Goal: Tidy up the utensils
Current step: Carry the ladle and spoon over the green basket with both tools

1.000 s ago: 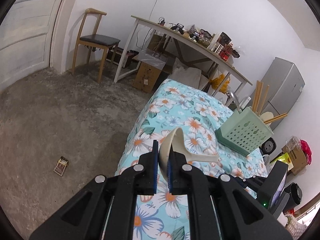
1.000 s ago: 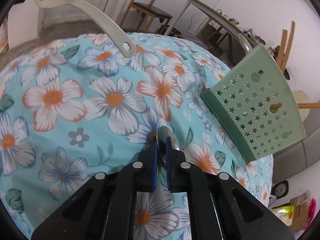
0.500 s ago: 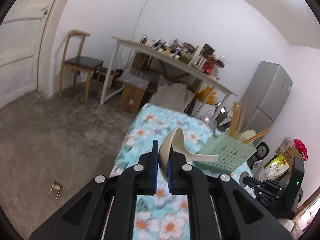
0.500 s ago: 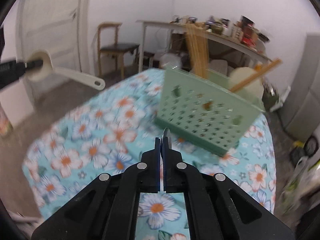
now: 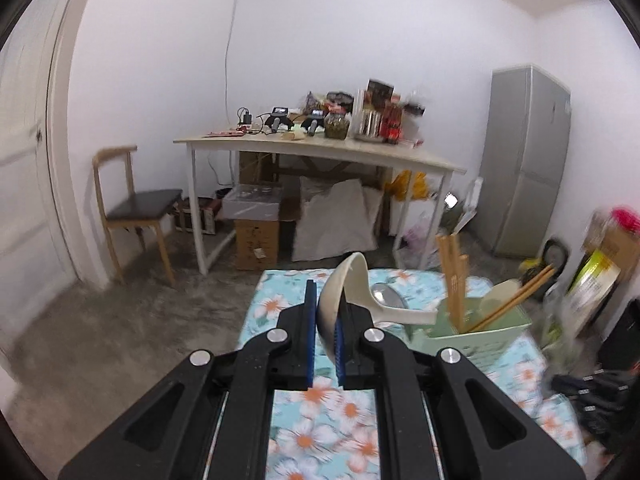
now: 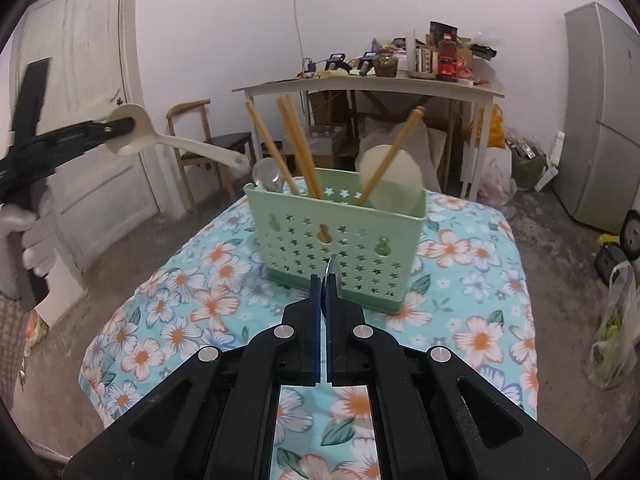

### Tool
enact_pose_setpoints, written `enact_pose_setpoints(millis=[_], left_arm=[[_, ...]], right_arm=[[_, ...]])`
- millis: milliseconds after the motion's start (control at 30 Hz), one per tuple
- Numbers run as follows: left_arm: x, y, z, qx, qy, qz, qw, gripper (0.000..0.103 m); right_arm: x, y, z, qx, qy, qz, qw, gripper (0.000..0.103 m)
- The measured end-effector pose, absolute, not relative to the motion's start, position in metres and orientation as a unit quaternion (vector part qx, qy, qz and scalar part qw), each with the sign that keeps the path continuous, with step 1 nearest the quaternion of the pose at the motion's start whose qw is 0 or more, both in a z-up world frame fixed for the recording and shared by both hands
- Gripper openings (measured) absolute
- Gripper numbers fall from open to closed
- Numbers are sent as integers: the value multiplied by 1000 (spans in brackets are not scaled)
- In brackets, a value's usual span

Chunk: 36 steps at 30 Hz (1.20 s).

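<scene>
Left gripper point(image 5: 325, 312) clamps cream ladle point(image 5: 348, 288) by its bowl, frame centre. Right gripper point(image 6: 325, 292) pinches a metal spoon point(image 6: 333, 270) edge-on; only its view shows the green caddy's point(image 6: 340, 240) starred front.

- The left gripper point(image 5: 325, 312) is clamped on the bowl of a cream ladle point(image 5: 348, 296).
- The ladle's handle runs right toward a green caddy point(image 5: 476, 334).
- The caddy stands on a floral cloth point(image 5: 320, 432) and holds wooden chopsticks point(image 5: 454, 280) and a pale round utensil point(image 5: 498, 296).
- A metal spoon point(image 5: 386, 296) shows just behind the ladle's handle.
- Beyond: a chair point(image 5: 132, 208), a cluttered desk point(image 5: 320, 152), a grey fridge point(image 5: 524, 160).
</scene>
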<state>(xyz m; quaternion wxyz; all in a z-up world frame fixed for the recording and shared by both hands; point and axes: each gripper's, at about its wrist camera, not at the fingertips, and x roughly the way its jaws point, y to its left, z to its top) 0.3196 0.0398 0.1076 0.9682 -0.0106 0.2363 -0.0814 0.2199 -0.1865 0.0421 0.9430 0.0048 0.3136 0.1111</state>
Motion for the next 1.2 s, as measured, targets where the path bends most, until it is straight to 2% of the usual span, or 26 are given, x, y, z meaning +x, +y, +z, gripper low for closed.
enact_pose_setpoints(millis=[500,767,933,1000,1100,1200], left_arm=[[388,-30,84,97,310,-98,941,7],[402,-36,72,22,332,-144,932,12],[404,-36,69,-15,328,-164,930,22],[402,-35,69,-26,323,-166,931,34],[398,-32,73,-39,306,-174,935,42],[392,-25,78,-52,293,-175,939,47]], right_arm=[[211,-229,43,55,301,111,946,0],[208,-248,61,85,281,117,949,0],[210,-258,78,108,263,129,950,0],[212,-262,85,121,254,136,950,0],[216,-267,98,134,238,147,951,0],[223,-274,115,158,215,170,949,0]])
